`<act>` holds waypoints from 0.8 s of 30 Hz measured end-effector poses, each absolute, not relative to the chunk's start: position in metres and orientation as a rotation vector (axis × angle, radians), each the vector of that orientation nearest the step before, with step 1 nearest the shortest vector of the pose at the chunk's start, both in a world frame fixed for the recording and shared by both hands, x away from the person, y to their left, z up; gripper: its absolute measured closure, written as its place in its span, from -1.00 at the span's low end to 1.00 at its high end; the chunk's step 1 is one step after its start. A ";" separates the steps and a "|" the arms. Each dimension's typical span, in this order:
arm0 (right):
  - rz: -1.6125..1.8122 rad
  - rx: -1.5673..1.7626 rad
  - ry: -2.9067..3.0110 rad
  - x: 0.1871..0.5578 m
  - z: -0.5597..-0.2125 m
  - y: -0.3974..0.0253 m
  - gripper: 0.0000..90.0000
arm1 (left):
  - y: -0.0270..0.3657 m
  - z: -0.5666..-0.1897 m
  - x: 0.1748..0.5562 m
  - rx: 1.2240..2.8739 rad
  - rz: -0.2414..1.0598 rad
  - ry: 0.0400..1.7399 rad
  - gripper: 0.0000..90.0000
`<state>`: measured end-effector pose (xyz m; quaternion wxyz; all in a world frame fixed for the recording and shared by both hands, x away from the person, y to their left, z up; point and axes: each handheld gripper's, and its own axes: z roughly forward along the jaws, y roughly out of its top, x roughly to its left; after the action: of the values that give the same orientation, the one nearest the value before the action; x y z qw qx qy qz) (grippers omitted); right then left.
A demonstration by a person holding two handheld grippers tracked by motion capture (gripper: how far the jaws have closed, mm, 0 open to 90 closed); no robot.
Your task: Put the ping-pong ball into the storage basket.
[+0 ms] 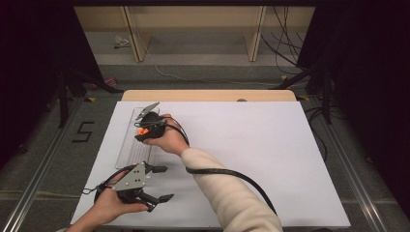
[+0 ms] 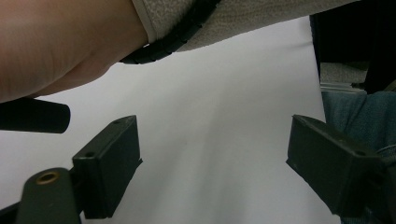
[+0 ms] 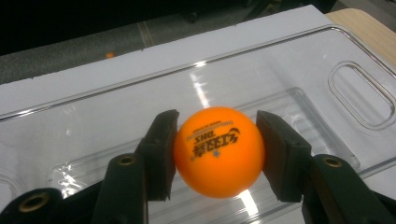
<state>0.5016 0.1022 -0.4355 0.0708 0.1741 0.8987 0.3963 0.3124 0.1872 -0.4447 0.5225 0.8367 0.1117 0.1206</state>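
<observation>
Over the clear plastic tray (image 3: 355, 42) at the table's far left, the right gripper (image 3: 217, 151) pinches an orange ping-pong ball (image 3: 218, 151) squarely between both pads, while the left gripper (image 2: 212, 163) hangs spread and empty near the front edge.

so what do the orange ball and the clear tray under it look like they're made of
The orange ball looks like thin matte plastic, a table tennis ball: even dull sheen, black printed logo. The clear tray looks like glossy transparent moulded plastic: sharp light streaks, the white table showing through, a rounded handle cutout. It could be acrylic; the exact plastic is unclear.
</observation>
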 end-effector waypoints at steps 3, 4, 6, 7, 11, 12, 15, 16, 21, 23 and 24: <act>1.191 0.517 2.702 0.501 -0.436 0.103 0.14 | 0.187 -0.445 0.312 2.005 0.286 0.266 -0.63; 1.189 0.517 2.704 0.501 -0.436 0.103 0.14 | 0.187 -0.445 0.312 2.005 0.286 0.267 -0.63; 1.190 0.518 2.703 0.501 -0.437 0.103 0.14 | 0.187 -0.445 0.312 2.005 0.286 0.267 -0.63; 1.189 0.517 2.703 0.501 -0.437 0.103 0.14 | 0.187 -0.445 0.312 2.005 0.286 0.267 -0.63; 1.192 0.516 2.701 0.501 -0.437 0.104 0.13 | 0.187 -0.445 0.312 2.006 0.285 0.266 -0.63; 1.193 0.514 2.702 0.501 -0.437 0.104 0.13 | 0.187 -0.445 0.312 2.006 0.286 0.266 -0.63; 1.197 0.518 2.700 0.501 -0.437 0.105 0.13 | 0.187 -0.445 0.312 2.004 0.286 0.266 -0.63; 1.197 0.517 2.700 0.501 -0.437 0.105 0.13 | 0.187 -0.445 0.312 2.004 0.286 0.266 -0.63; 1.195 0.512 2.704 0.500 -0.437 0.106 0.13 | 0.187 -0.445 0.312 2.006 0.285 0.264 -0.63; 1.194 0.512 2.703 0.501 -0.437 0.106 0.13 | 0.187 -0.445 0.312 2.007 0.284 0.265 -0.63; 1.198 0.512 2.701 0.501 -0.437 0.106 0.13 | 0.187 -0.445 0.312 2.007 0.284 0.265 -0.63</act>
<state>0.5009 0.1055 -0.4369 0.0713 0.1704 0.8984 0.3984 0.3122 0.1870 -0.4447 0.5217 0.8376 0.1107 0.1184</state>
